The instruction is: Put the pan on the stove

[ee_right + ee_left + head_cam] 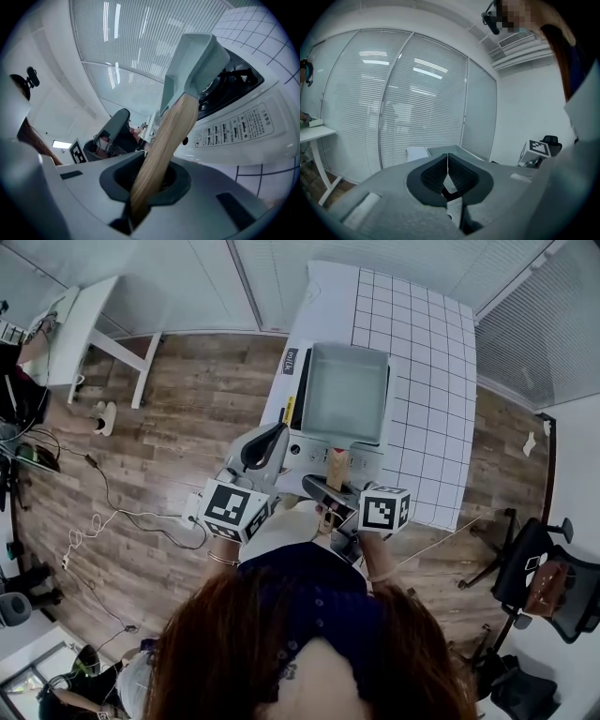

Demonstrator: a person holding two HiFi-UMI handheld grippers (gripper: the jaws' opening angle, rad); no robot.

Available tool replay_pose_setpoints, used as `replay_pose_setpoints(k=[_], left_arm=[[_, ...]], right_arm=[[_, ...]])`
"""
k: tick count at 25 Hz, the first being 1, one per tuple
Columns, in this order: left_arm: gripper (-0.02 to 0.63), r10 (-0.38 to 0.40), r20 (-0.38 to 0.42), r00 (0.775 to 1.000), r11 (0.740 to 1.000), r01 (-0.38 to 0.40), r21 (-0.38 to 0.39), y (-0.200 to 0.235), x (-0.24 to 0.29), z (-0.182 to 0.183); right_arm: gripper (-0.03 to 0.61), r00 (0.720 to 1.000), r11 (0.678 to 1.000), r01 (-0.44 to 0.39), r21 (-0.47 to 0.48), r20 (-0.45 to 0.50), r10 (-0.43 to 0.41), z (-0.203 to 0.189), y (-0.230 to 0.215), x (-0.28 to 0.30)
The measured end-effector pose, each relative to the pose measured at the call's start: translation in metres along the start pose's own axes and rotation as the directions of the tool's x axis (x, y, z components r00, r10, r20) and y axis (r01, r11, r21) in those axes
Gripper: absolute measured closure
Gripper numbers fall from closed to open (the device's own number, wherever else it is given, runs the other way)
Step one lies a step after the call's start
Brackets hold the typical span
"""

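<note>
A square grey-green pan (343, 390) sits over the white tabletop stove (302, 444); its wooden handle (336, 468) points back at me. My right gripper (330, 491) is shut on that handle. In the right gripper view the handle (166, 140) runs up out of the right gripper (150, 176) to the pan (192, 56), above the black burner grate (234, 77). Whether the pan rests on the grate I cannot tell. My left gripper (271, 437) hovers at the stove's near left corner. In its own view the left gripper (447, 165) is shut, pads together on nothing.
The stove stands on a white table with a grid pattern (427, 352). A white desk (84, 324) stands far left, and cables (98, 517) trail over the wood floor. An office chair (548, 582) is at the right. Window blinds (417, 103) fill the far wall.
</note>
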State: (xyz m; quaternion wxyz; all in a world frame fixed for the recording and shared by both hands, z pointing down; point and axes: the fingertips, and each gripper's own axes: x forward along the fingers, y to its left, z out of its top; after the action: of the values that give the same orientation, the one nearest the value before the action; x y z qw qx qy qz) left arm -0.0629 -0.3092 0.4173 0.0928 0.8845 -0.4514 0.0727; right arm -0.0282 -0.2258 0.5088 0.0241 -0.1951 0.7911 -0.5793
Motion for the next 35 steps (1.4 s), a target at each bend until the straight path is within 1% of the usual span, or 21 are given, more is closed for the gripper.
replay_pose_setpoints(k=[35], left_arm=[[0.601, -0.017, -0.036, 0.999, 1.000, 0.017, -0.013, 0.009, 0.023, -0.012]], right_arm=[[0.527, 1.000, 0.998, 0.004, 0.058, 0.007, -0.004, 0.013, -0.030, 0.012]])
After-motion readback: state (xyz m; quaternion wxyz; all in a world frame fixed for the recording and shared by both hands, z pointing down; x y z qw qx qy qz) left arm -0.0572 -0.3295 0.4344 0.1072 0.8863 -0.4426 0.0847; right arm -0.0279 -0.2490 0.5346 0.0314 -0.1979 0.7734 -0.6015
